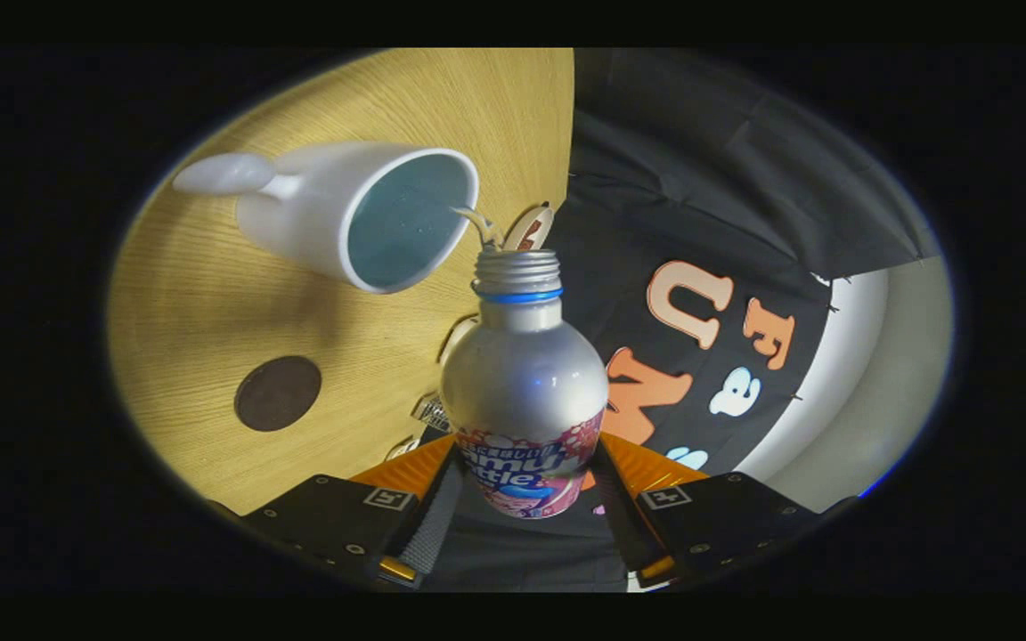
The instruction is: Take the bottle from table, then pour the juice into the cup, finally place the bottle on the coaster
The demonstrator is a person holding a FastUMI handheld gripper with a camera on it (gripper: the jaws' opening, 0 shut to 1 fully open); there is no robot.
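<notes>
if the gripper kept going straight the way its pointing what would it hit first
Likely the white cup: the gripper is shut on the bottle, whose open neck sits just short of the cup's rim. Depth is hard to judge here.

bottle [524, 392] label, partly readable "ttle"

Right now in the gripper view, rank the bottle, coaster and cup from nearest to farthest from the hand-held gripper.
1. Bottle: clamped between the hand-held gripper fingers, tipped toward the cup.
2. Coaster: on the table, off to one side.
3. Cup: beyond the bottle's open mouth.
</notes>
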